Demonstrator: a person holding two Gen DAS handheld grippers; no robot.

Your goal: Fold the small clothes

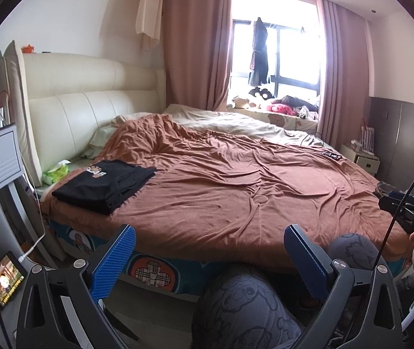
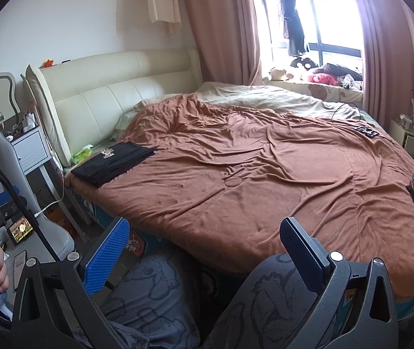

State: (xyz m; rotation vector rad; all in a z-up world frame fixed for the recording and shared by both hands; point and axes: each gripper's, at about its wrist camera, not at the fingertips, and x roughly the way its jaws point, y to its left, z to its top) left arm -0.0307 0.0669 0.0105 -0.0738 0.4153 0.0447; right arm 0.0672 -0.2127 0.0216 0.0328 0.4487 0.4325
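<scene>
A folded black garment with a small cartoon print (image 1: 105, 184) lies flat on the near left corner of the rumpled rust-brown bedspread (image 1: 236, 186), close to the cream padded headboard (image 1: 90, 107) and just beside a green tissue pack (image 1: 56, 171). In the right wrist view the same black garment (image 2: 114, 163) sits far left, well apart from the claw.

The left gripper (image 1: 207, 250), with blue textured pads, hangs spread wide and empty above the person's knees in grey cartoon-print trousers (image 1: 244, 305), short of the bed's near edge; the garment is ahead of it and to the left, not touching. The right gripper (image 2: 204, 247) is likewise parted wide with nothing between its fingers, low over the knees, the garment far off to its left. A small lit screen (image 1: 5, 280) stands on the floor at near left.
</scene>
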